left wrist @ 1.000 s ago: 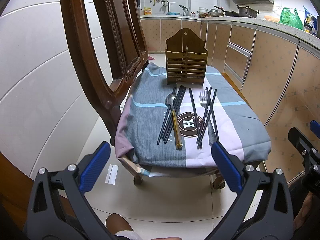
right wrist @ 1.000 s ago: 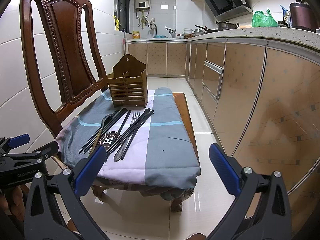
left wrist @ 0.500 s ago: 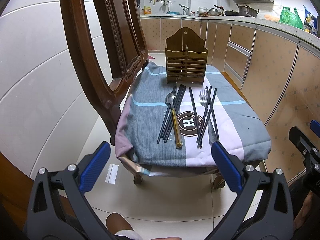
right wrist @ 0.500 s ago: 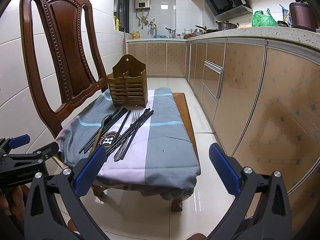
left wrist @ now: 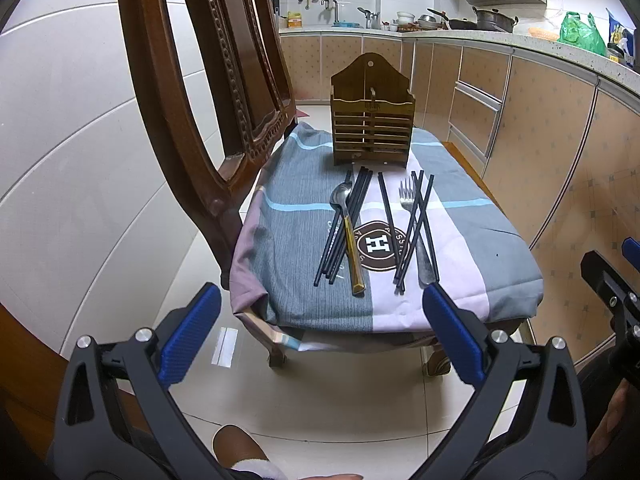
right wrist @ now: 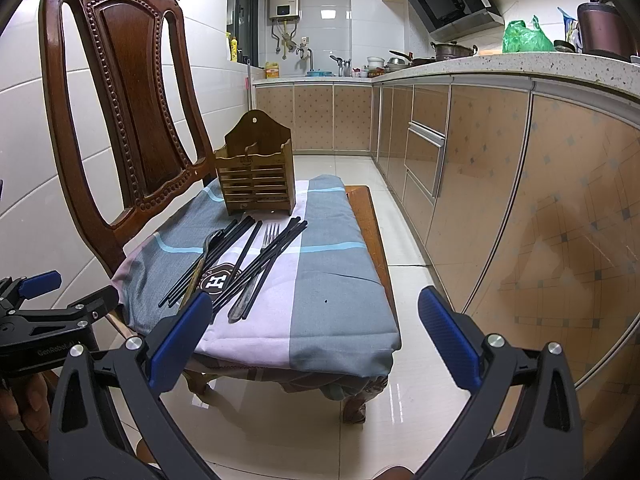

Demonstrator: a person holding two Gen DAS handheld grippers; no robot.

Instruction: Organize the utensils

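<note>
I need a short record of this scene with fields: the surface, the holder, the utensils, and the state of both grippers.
surface: chair seat covered by a grey and pink cloth
holder: wooden utensil holder, upright at the far end of the cloth, nothing visible inside
utensils: spoon, fork and black chopsticks lying flat on the cloth
left gripper: open, holding nothing, short of the chair
right gripper: open, holding nothing
</note>
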